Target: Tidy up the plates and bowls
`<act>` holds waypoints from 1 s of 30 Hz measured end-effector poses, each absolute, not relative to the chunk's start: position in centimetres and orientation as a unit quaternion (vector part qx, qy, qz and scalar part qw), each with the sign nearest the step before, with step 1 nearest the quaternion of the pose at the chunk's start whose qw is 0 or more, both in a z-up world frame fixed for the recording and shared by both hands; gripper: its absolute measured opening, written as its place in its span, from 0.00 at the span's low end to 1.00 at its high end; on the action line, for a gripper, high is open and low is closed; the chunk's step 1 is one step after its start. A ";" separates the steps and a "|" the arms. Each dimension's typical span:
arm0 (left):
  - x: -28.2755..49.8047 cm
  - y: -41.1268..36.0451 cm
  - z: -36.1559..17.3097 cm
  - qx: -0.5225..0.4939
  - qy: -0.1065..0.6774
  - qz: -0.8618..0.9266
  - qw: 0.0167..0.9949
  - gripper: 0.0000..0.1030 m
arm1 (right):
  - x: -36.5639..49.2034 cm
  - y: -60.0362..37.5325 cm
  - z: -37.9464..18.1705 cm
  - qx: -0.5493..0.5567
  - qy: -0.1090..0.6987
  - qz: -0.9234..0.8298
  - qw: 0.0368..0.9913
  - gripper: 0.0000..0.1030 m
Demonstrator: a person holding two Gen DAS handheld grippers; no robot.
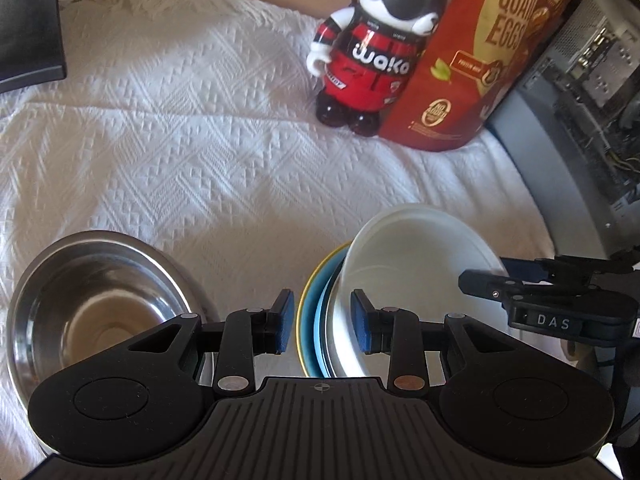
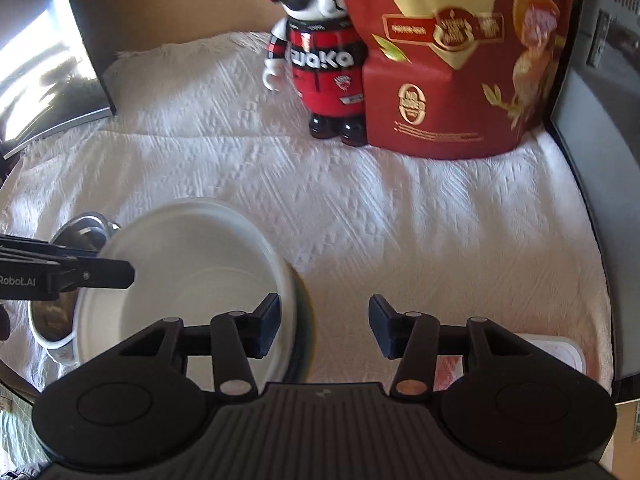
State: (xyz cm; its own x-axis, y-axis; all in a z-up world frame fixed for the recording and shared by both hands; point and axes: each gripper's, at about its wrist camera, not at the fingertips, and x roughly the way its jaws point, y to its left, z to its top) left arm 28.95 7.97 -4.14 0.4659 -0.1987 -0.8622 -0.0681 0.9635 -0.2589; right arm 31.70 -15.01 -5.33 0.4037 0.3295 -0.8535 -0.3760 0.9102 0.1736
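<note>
A white bowl [image 1: 416, 248] sits in a blue plate with a yellow rim [image 1: 306, 320], stacked on the white cloth. My left gripper [image 1: 323, 322] straddles the stack's left edge, one blue pad outside the plate and one inside the bowl, and looks shut on it. My right gripper [image 2: 324, 328] straddles the opposite edge of the white bowl [image 2: 192, 264]. Its left pad is inside the bowl and its right pad stands well clear of the rim, so it is open. A steel bowl [image 1: 100, 300] lies empty to the left of the stack.
A panda-shaped bottle [image 1: 368, 52] and a red quail-egg bag [image 1: 480, 60] stand at the back. A computer case [image 1: 592, 100] borders the right side and a dark screen [image 1: 28, 32] the left. A clear plastic tub [image 2: 556, 354] lies at the front right. White cloth [image 1: 200, 140] covers the table.
</note>
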 end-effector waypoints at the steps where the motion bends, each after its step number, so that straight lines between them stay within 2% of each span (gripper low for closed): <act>1: 29.1 7.9 -4.2 -0.129 0.517 -0.037 0.846 0.34 | 31.8 -15.3 -5.5 -0.019 0.507 0.214 0.835 0.47; 5: 29.7 7.8 -4.8 -0.128 0.525 -0.031 0.841 0.41 | 32.6 -15.4 -6.2 -0.015 0.513 0.229 0.827 0.47; 9: 30.2 8.1 -6.2 -0.143 0.543 -0.035 0.827 0.38 | 33.2 -15.9 -7.1 0.013 0.528 0.234 0.817 0.47; 16: 30.3 8.8 -9.6 -0.196 0.578 -0.052 0.791 0.38 | 33.4 -16.3 -11.1 0.133 0.609 0.267 0.735 0.47; 18: 30.4 8.9 -10.1 -0.225 0.579 -0.067 0.781 0.43 | 33.3 -16.0 -11.9 0.151 0.621 0.272 0.720 0.47; 30: 31.0 8.8 -10.6 -0.238 0.584 -0.067 0.774 0.43 | 33.4 -14.5 -12.7 0.150 0.633 0.283 0.705 0.51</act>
